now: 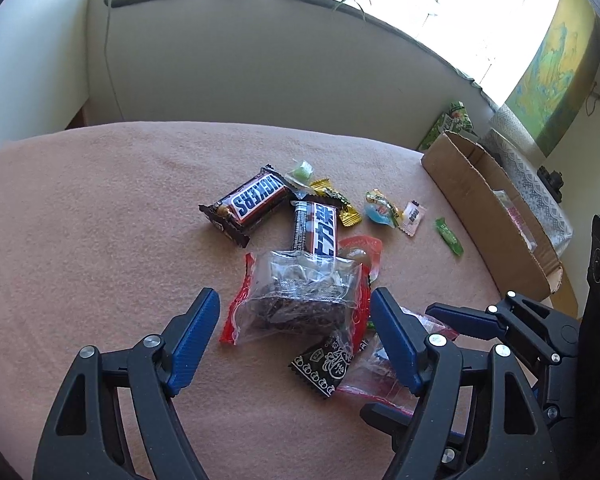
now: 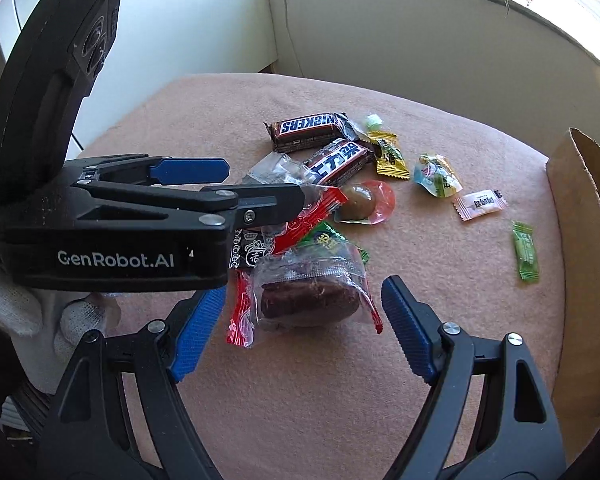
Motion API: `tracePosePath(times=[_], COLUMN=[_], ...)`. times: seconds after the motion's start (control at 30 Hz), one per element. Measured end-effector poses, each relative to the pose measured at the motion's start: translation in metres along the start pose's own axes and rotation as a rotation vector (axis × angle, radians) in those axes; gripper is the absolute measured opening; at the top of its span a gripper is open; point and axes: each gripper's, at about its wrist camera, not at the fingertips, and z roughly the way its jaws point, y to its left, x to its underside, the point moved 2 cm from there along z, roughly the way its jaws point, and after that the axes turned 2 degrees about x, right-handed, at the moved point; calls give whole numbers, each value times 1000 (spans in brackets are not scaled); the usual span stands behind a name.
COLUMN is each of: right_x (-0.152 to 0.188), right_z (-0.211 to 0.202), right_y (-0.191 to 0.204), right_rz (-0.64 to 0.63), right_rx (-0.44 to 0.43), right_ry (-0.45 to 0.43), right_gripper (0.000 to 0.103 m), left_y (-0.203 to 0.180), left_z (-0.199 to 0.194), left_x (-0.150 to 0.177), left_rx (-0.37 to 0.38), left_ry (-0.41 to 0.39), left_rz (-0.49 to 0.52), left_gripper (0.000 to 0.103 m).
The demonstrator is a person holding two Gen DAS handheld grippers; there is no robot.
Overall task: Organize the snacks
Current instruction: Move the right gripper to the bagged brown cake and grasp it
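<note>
Right wrist view: my right gripper [image 2: 304,320] spread wide around the cake packet [image 2: 308,296], lower centre.
Left gripper [image 1: 294,336]: wide, empty.
Box [image 2: 580,280]: right edge.
Advice: I'd pinch the cake body, not loose wrapper.

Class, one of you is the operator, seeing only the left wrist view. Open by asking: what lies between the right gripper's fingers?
Observer: A clear red-edged packet holding a dark brown cake lies between the fingers of the open right gripper, not gripped.
Operator: Is anything tucked behind it?
Observer: A green wrapped snack pokes out at its far edge.
Operator: What holds the left gripper?
Observer: A white-gloved hand shows beneath its body.
</note>
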Motion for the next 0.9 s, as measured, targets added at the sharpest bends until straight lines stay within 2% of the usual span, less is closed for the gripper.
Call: tracePosePath(times=[0.27, 0.53, 0.67, 0.83, 0.9], right_x=[-3, -1, -1, 0, 0], right_z=[9, 9, 6, 5, 5], right_y=[-6, -3, -8, -13, -13], right_rz=[33, 17, 35, 48, 47], right_rx=[-17, -27, -38, -44, -43], right_ry=[6, 19, 15, 18, 20], right_gripper=[81, 63, 57, 56, 56], left_y=[-2, -1, -2, -9, -9], left_z=[0, -4, -10, -9, -6], left_x=[1, 1, -1, 1, 1], left_rx=[-4, -5, 4, -18, -13], left_ry=[-2, -16, -38, -47, -29], left_rz=[16, 20, 25, 59, 55], left_gripper=[57, 53, 35, 34, 43])
